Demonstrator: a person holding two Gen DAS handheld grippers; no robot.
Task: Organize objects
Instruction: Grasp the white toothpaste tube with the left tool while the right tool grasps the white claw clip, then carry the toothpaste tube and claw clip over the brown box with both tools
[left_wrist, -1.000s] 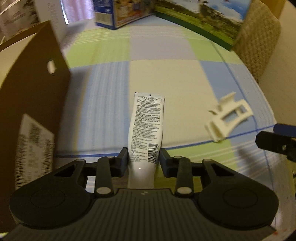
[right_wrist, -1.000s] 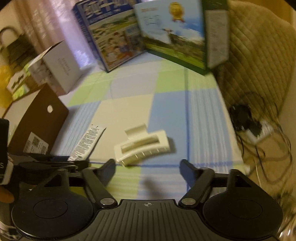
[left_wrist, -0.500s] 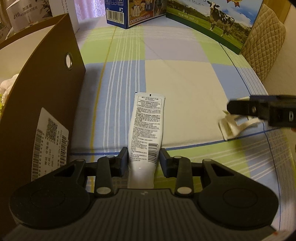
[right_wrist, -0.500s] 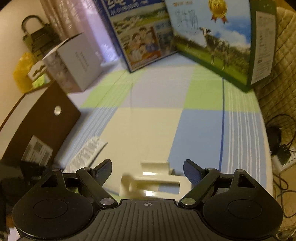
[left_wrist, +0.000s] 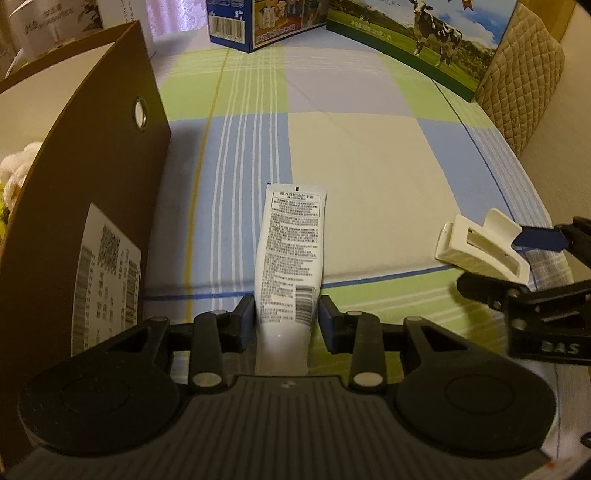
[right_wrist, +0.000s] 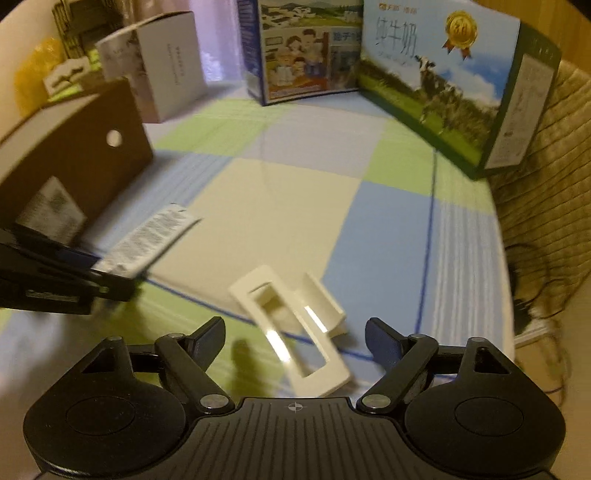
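Now straddling white hair clip (right_wrist: 295, 332): right gripper (right_wrist: 295, 334), moved in, jaws apart.
Left gripper (left_wrist: 286, 317) unchanged, clamped on white tube (left_wrist: 290, 254); clip grasp likely next.

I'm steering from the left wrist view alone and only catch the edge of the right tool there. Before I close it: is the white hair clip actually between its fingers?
Observer: Yes. In the right wrist view the hair clip lies between the right tool's wide-open fingers, apparently touching neither.
Operator: How is it lying?
Observer: Diagonally, slotted face up, with its far end angled towards the left finger.
Operator: Anything beyond the mat's right edge?
Observer: A tangle of cables, below the quilted chair.
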